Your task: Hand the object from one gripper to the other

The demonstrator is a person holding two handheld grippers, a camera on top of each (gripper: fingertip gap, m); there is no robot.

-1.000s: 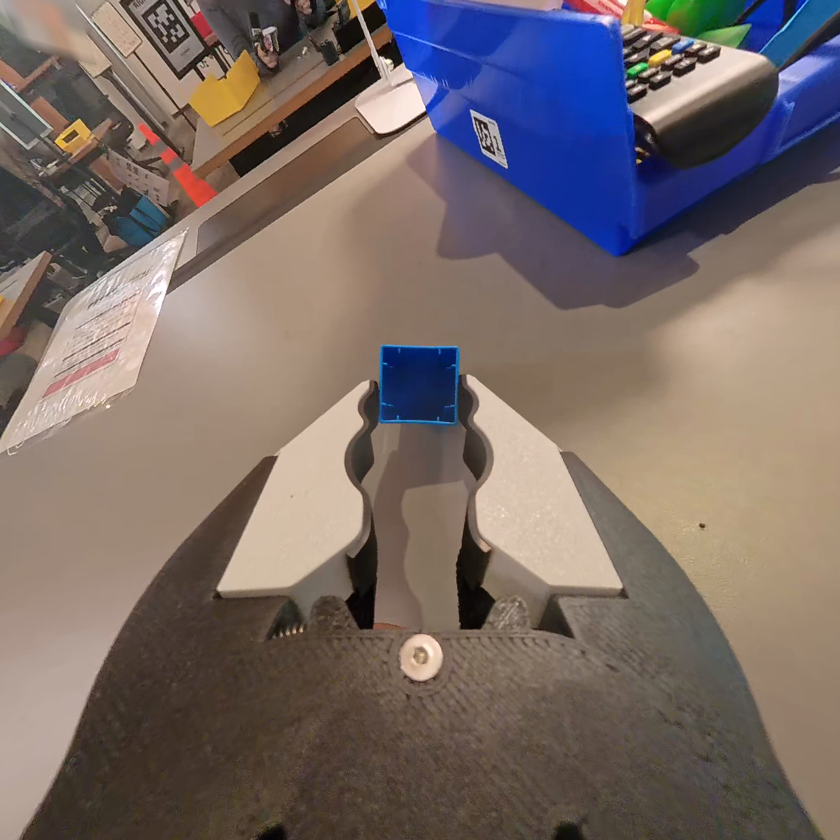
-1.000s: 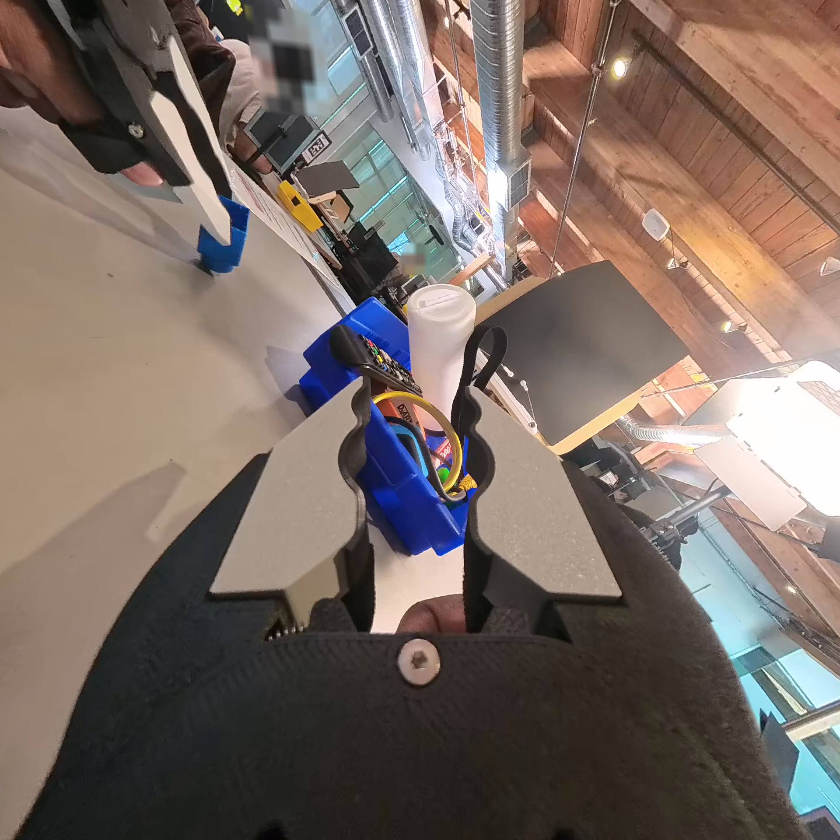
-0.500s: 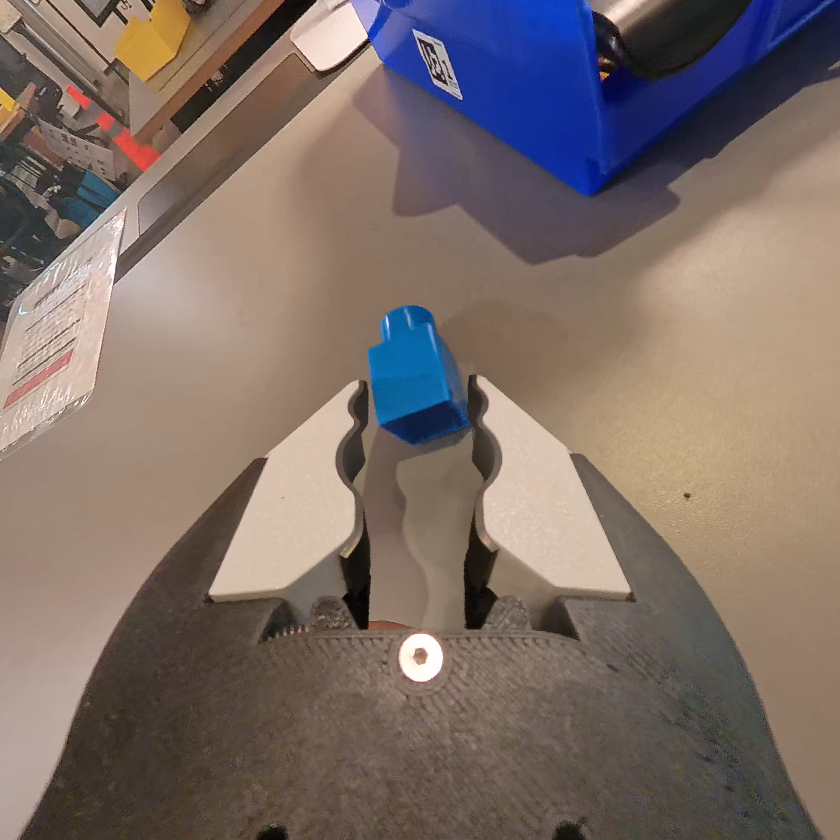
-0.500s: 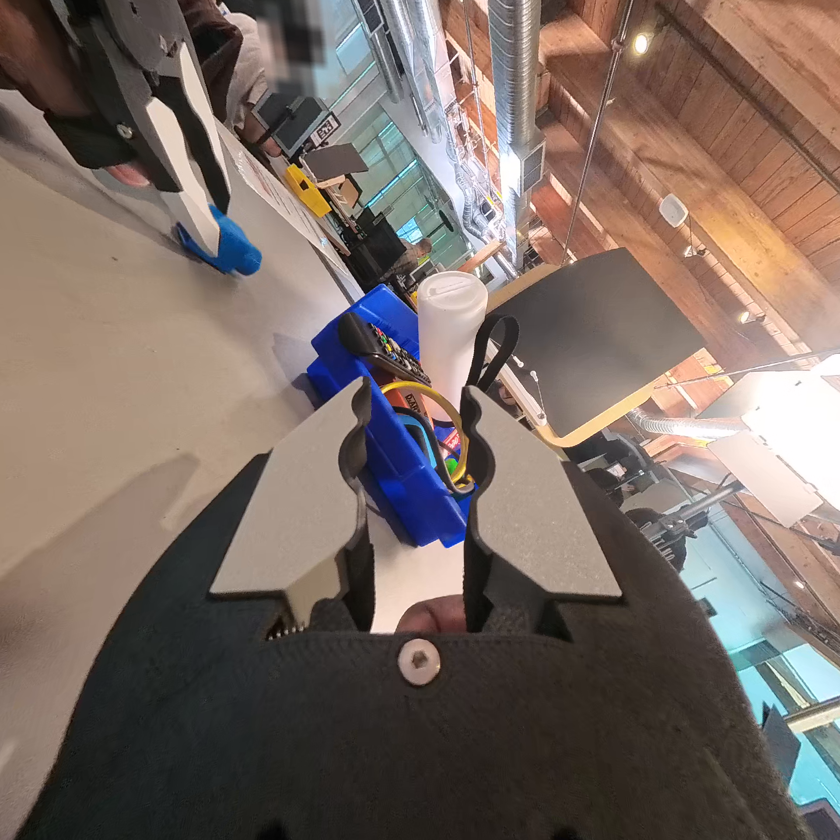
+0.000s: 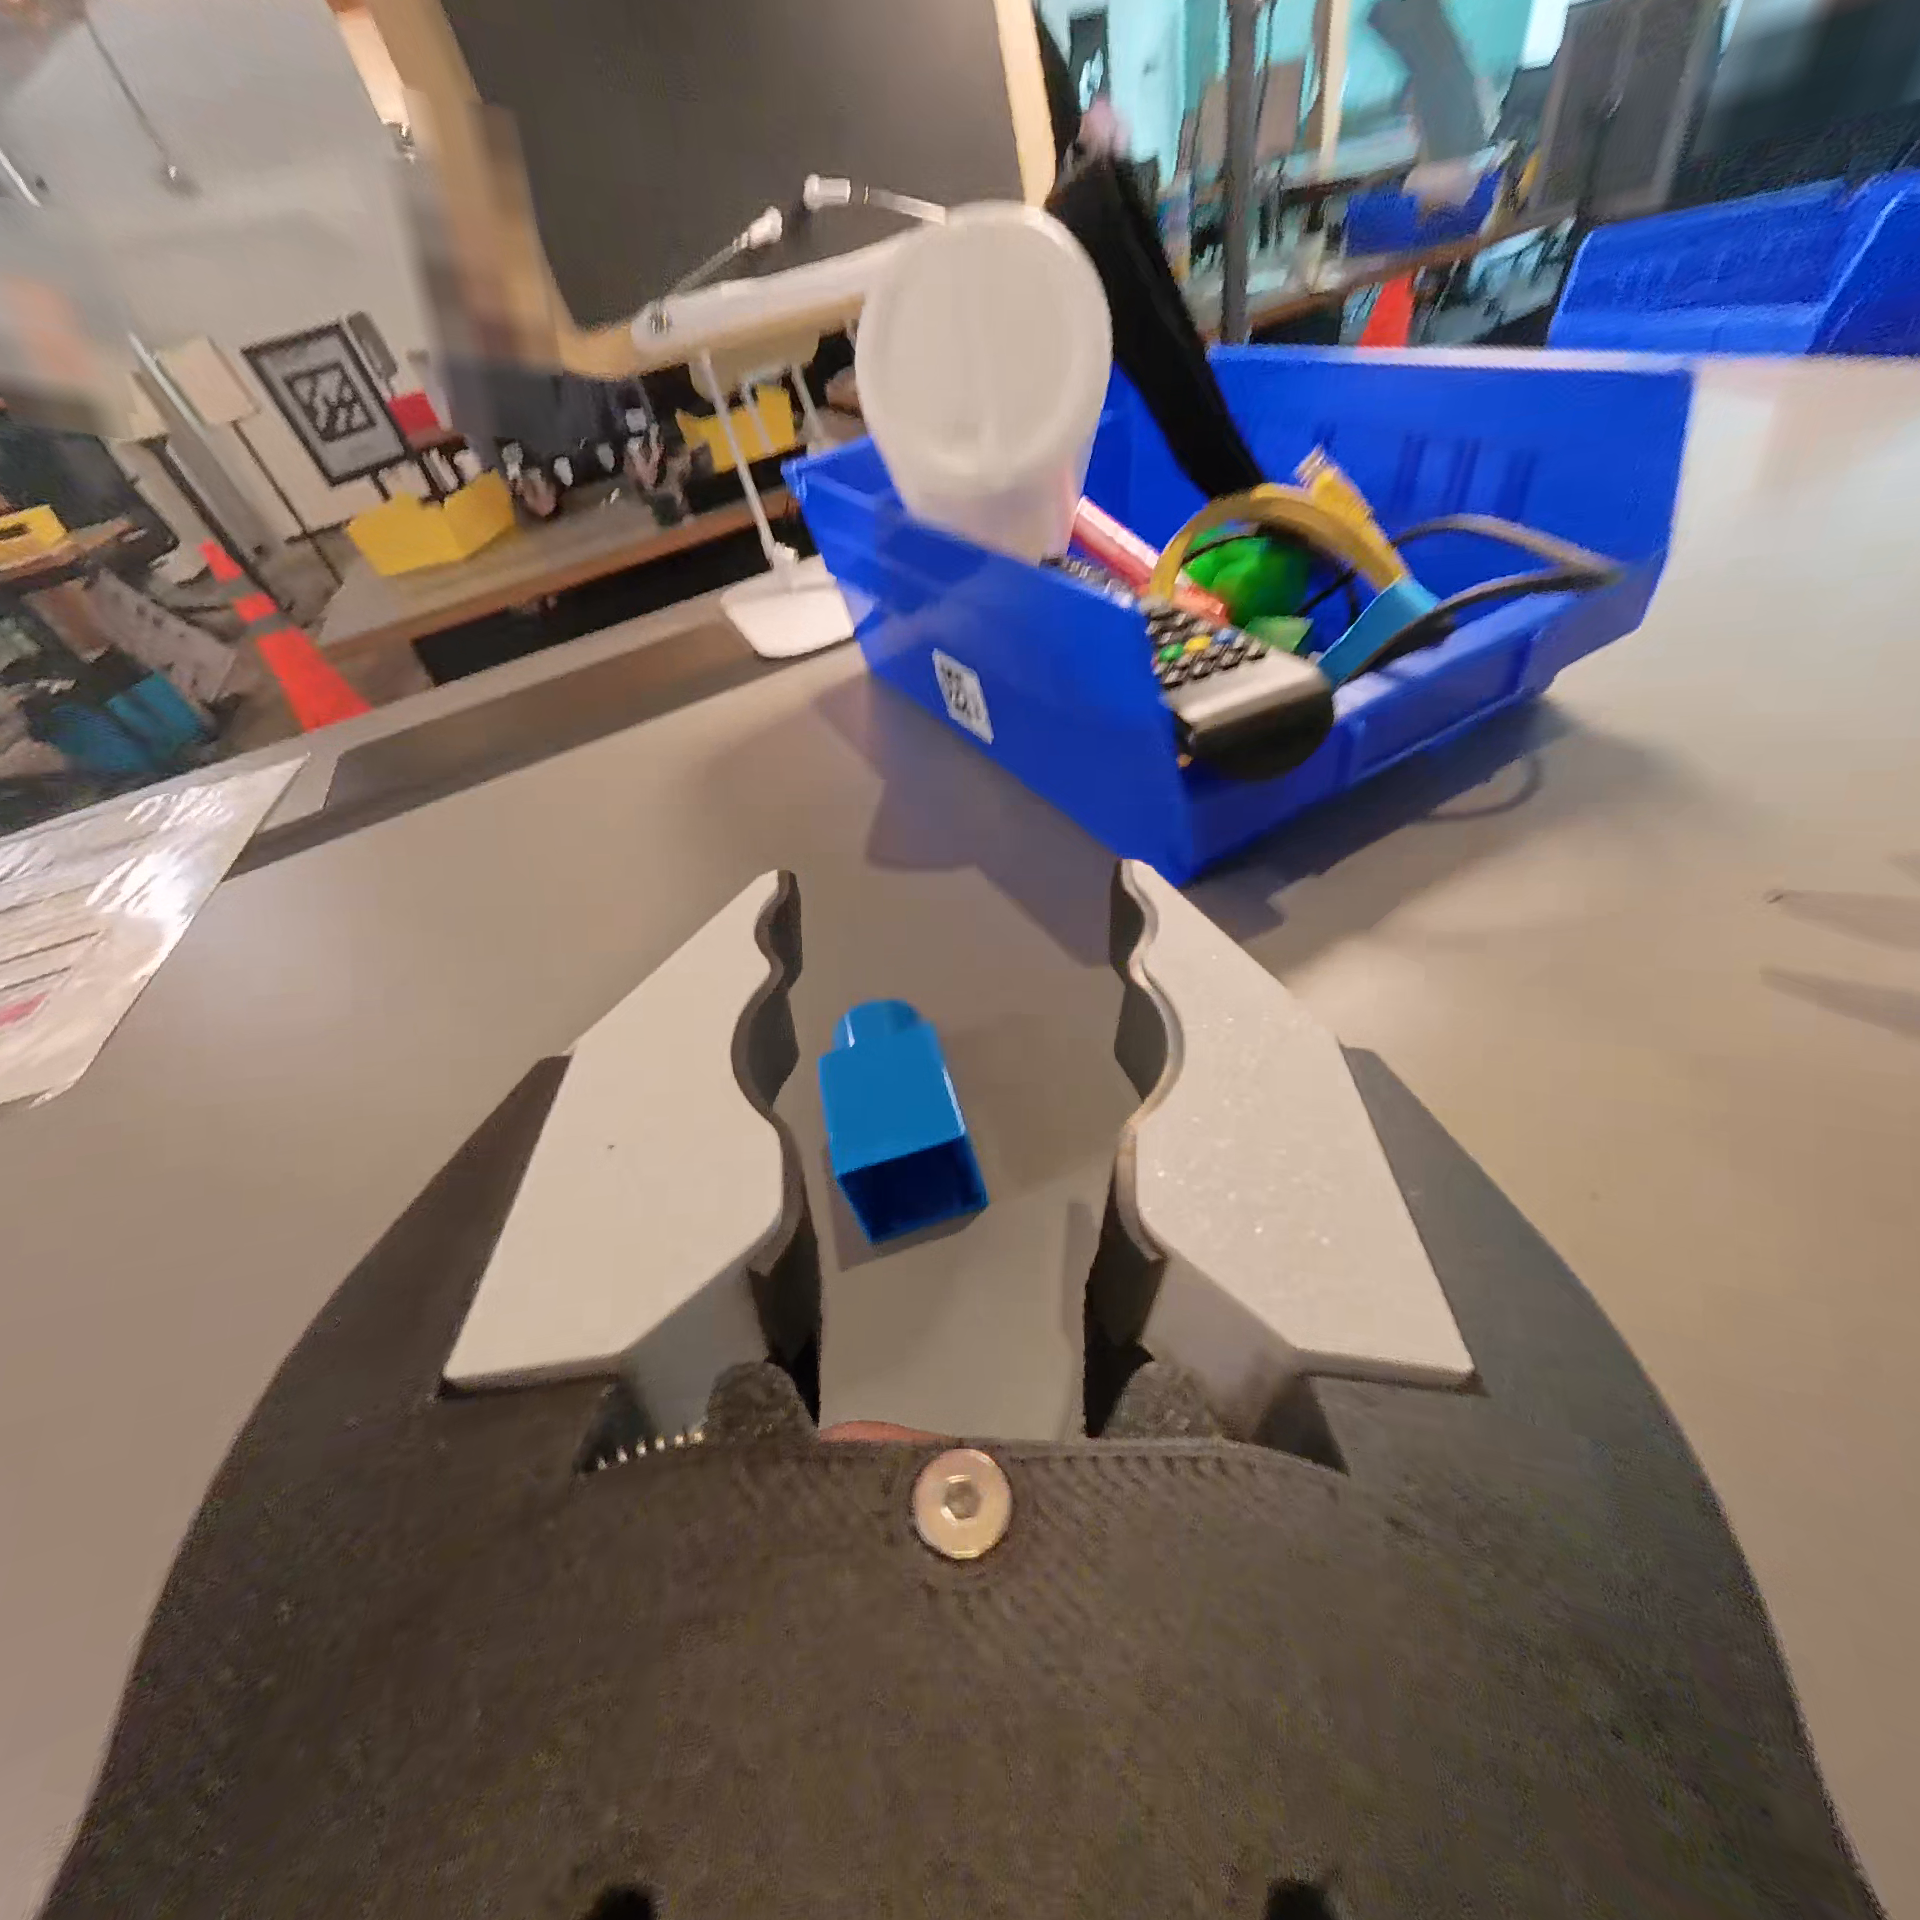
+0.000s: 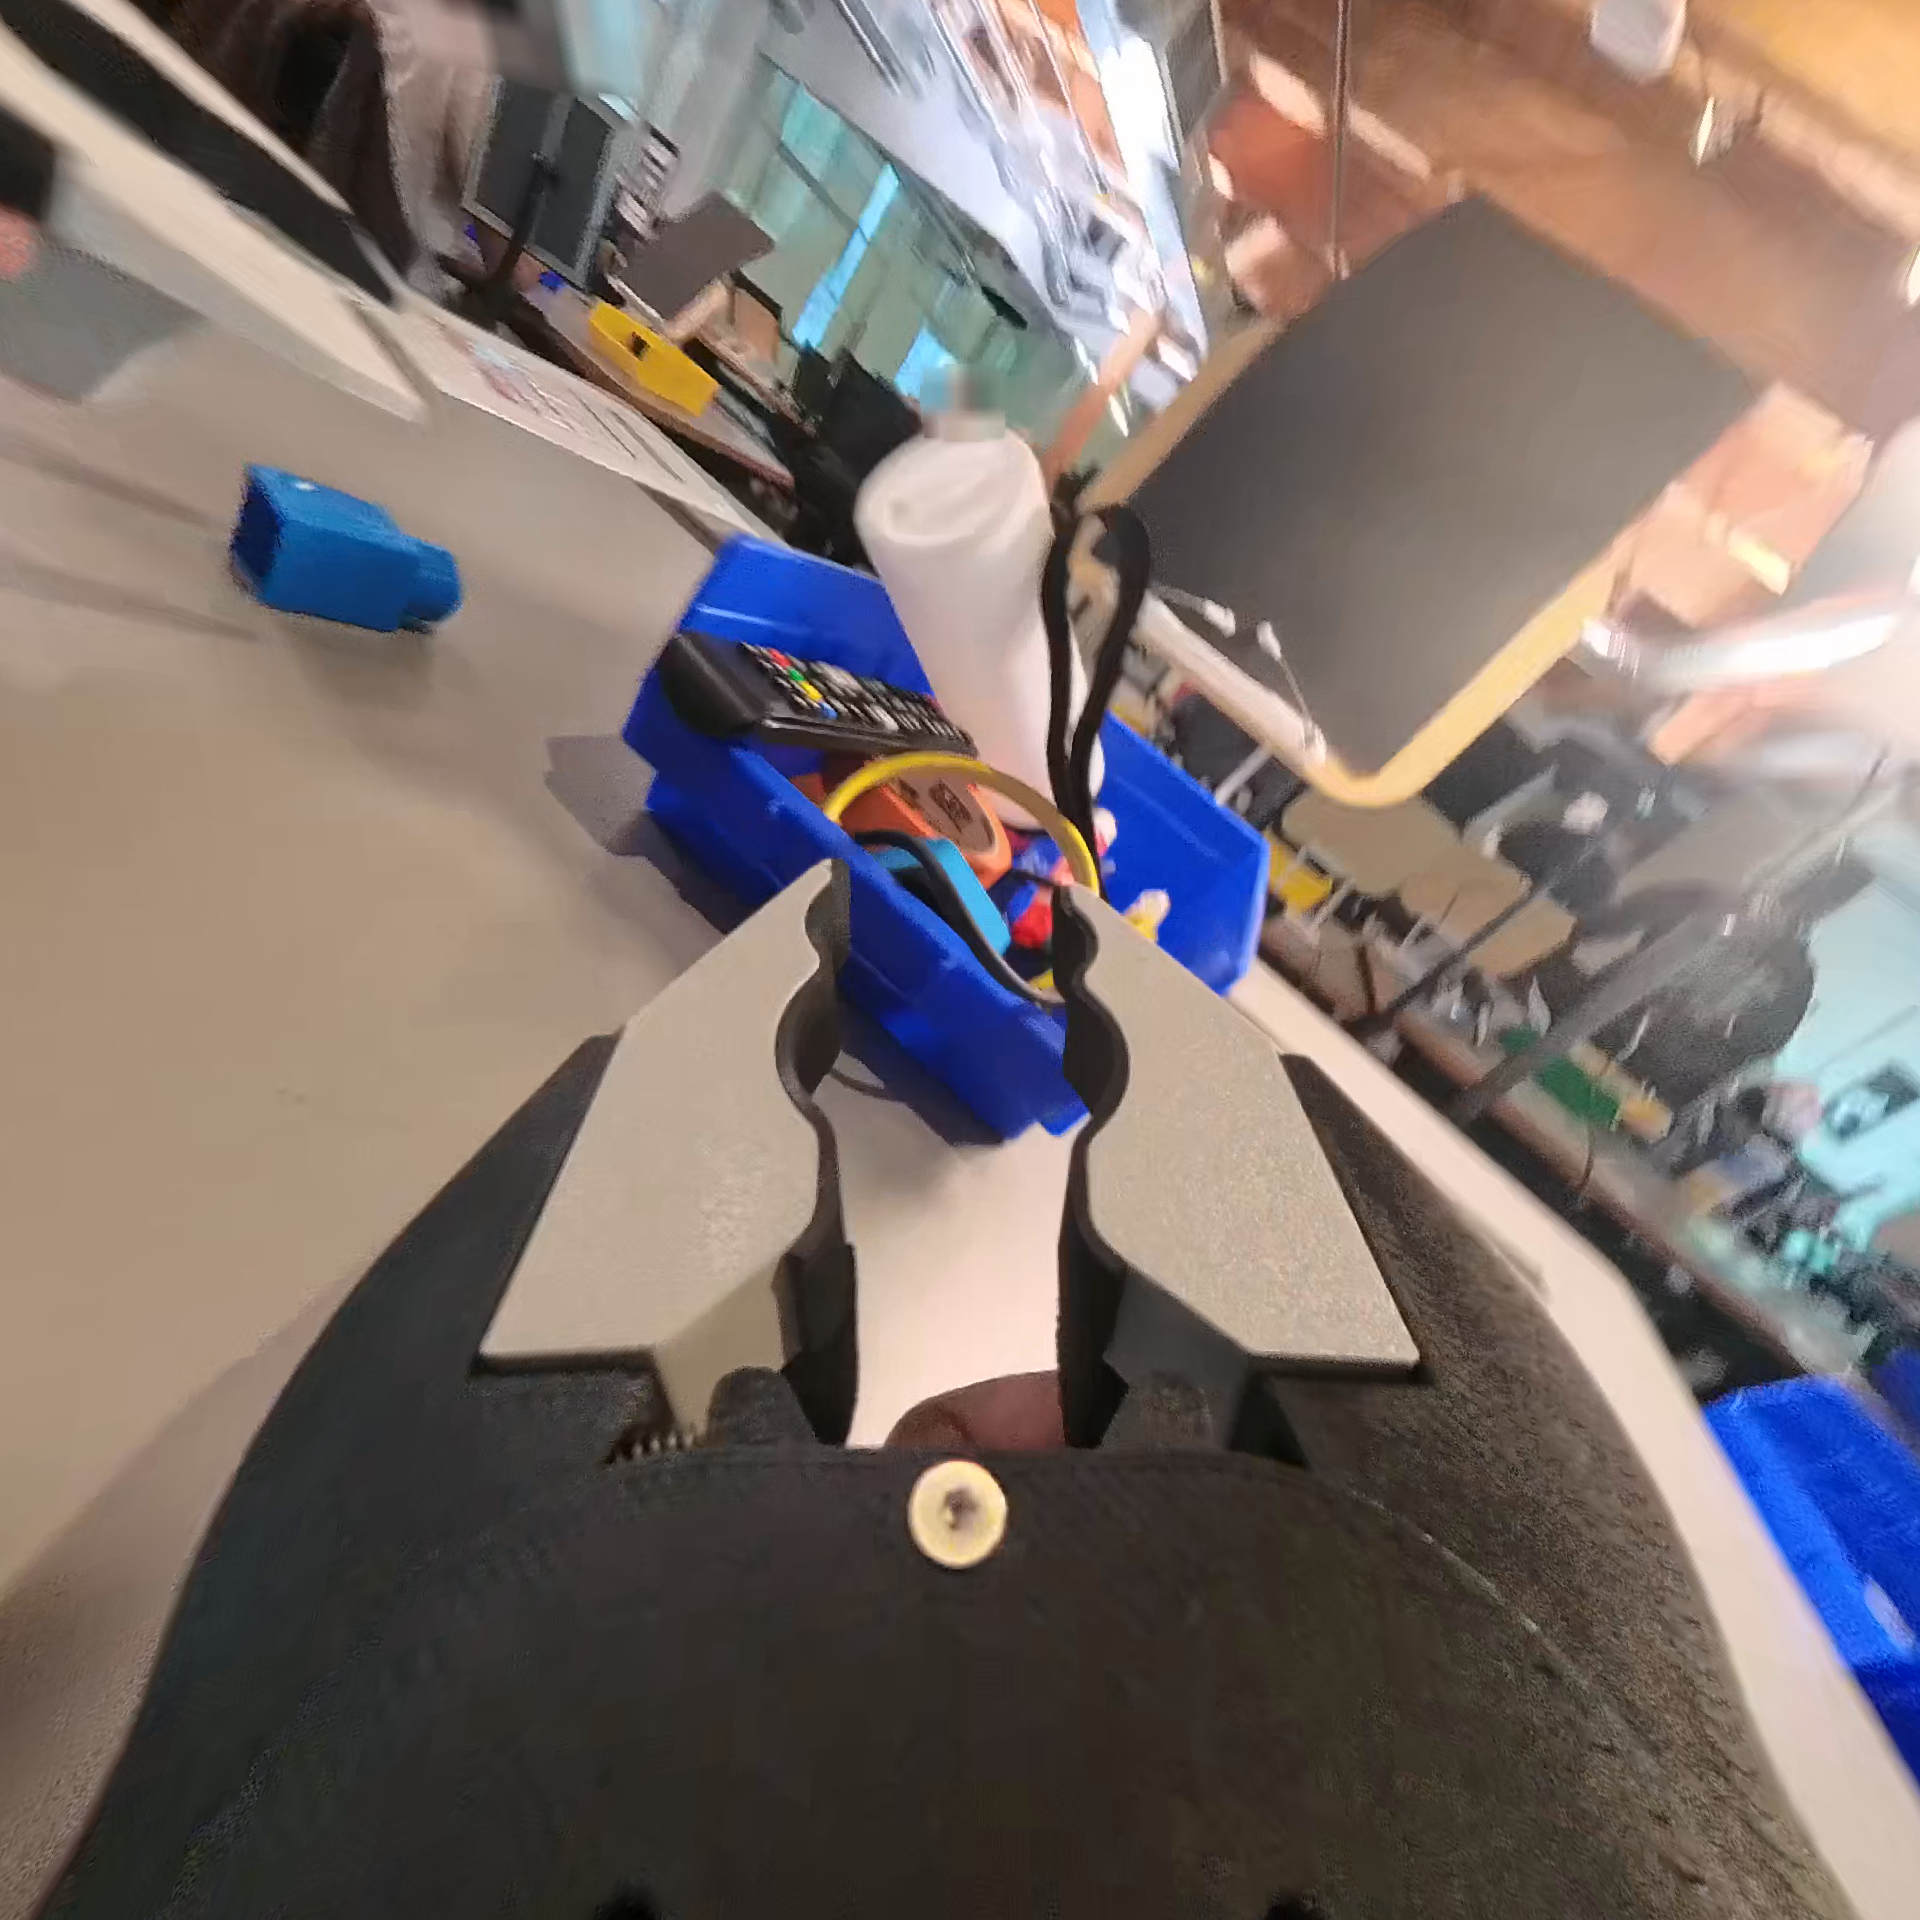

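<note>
A small blue block with a round stud lies on its side on the grey table, its hollow end toward me. My left gripper is open and lifted above the block; the fingers do not touch it. The block also shows in the right wrist view, alone on the table at the upper left. My right gripper is open with nothing between its fingers, held in the air and pointing toward the blue bin.
A blue bin stands ahead with a remote control, a white bottle, tape rolls and black cables in it. A laminated sheet lies at the table's left. A white lamp base stands behind the bin. The small blue block lies around 6 centimeters away from my left fingertips. My right wrist view looks at it from another angle.
My left gripper held the blue block upright, then opened wide and drew back upward. The block tipped over and now lies free on the table. My right gripper stayed open and swung a little.
</note>
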